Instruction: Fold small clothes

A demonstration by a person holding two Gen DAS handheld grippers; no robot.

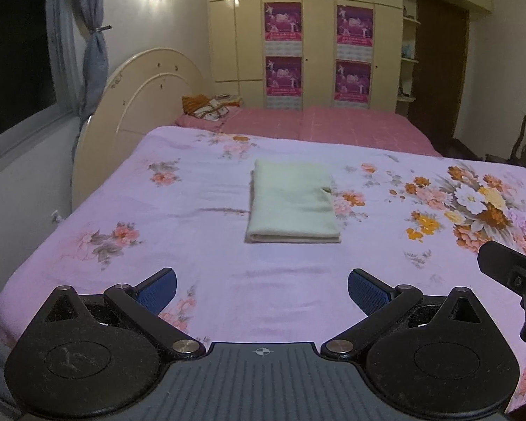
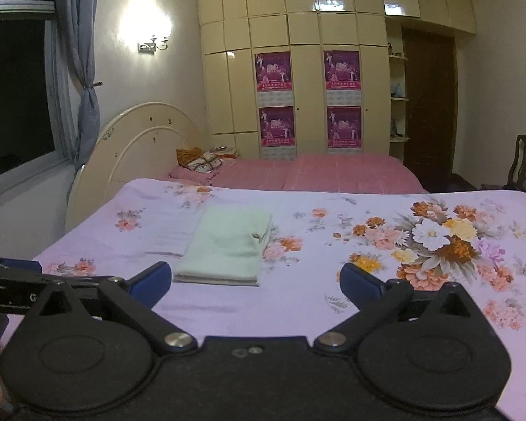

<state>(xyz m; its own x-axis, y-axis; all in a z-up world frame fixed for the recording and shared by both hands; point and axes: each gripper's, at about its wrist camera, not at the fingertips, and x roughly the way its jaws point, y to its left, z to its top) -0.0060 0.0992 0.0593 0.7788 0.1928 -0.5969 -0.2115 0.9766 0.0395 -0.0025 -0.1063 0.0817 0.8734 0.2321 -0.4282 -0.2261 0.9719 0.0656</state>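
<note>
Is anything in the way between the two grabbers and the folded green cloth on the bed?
No. Only bare flowery bedsheet lies between the open left gripper, the open right gripper and the folded cloth.

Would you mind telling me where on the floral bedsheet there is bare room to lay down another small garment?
The floral bedsheet lies bare between the folded pale green cloth and the open left claw, and also left of the cloth toward the headboard. To the right only printed flowers fill the sheet. The pink bed's pillow end is cluttered.
</note>
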